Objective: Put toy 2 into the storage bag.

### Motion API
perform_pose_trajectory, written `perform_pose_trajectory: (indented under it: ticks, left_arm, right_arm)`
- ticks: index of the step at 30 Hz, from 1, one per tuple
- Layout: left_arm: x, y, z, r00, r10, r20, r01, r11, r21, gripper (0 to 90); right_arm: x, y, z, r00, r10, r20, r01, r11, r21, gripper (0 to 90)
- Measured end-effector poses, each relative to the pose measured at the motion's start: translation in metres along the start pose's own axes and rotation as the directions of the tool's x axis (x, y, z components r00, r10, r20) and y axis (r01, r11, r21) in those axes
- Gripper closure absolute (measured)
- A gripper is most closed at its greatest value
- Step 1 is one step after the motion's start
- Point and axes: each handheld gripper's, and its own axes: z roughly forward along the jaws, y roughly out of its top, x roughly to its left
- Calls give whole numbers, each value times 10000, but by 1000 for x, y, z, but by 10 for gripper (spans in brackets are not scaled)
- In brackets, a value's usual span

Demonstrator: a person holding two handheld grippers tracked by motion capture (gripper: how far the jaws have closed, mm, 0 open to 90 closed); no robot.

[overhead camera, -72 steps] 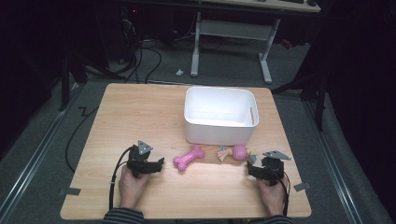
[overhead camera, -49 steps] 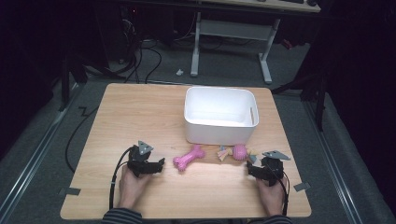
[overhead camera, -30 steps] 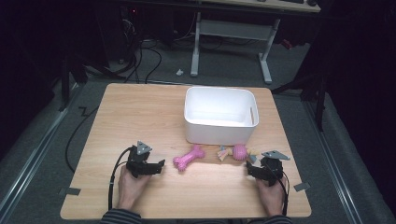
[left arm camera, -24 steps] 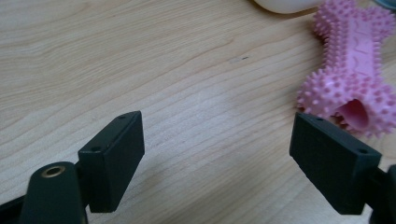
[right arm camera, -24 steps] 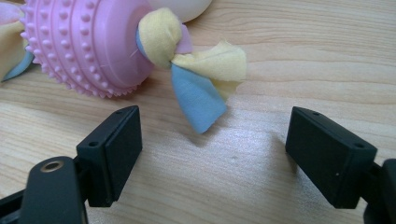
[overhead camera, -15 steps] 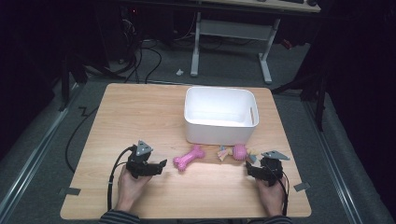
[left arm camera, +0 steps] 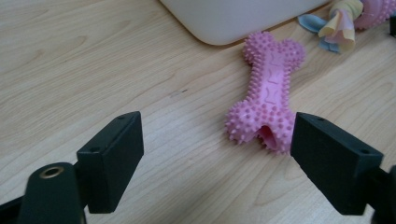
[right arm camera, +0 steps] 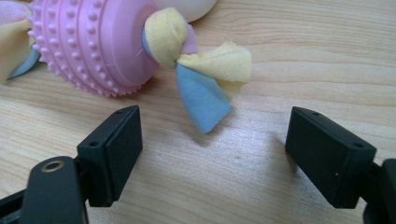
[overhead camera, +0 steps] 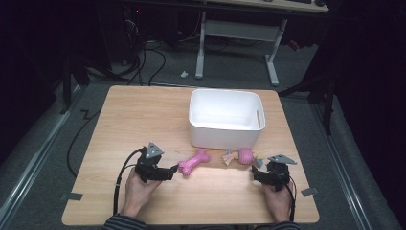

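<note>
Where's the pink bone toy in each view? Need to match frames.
High view: pink bone toy lies low centre on the table, in front of the white bin, just right of the left gripper.
Left gripper view: right of centre, near end by the right-hand finger.
Right gripper view: not in it.
Shared landmark: the pink spiky ball with cloth tails.

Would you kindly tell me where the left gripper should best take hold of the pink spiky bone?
Probably the narrow waist of the pink bone, coming from above with the fingers across it: both knobbed ends are wider and spiky. The open left gripper sits just short of its near end.
</note>
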Motion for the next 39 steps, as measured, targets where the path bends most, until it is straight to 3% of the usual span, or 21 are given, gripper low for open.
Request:
perform_pose_trajectory:
  ticks: [4, 13, 20, 24, 32, 39]
  left_arm:
    - [-11, 8, 5, 9989, 434, 200, -438, 9989, 181, 230]
    - [-27, 24, 24, 9960, 778, 447, -803, 9951, 575, 269]
    - [-31, 28, 40, 9961, 671, 565, -724, 9924, 996, 266]
    - [-37, 32, 47, 9938, 961, 564, -1025, 9870, 1236, 263]
    - [-40, 40, 60, 9917, 1126, 614, -1205, 9818, 1466, 306]
    - [-38, 38, 74, 9924, 940, 796, -1079, 9749, 1946, 358]
  right_arm:
    - [0, 0, 0, 10000, -6, -20, 6, 10000, -8, 196]
    - [0, 0, 0, 10000, -14, -23, 14, 10000, -9, 197]
    - [0, 0, 0, 10000, -4, -32, 4, 10000, -6, 197]
    - [0, 0, 0, 10000, -3, -45, 3, 10000, -14, 199]
    - [0, 0, 0, 10000, -2, -44, 2, 10000, -12, 199]
    - [0, 0, 0, 10000, -5, -44, 5, 10000, -13, 199]
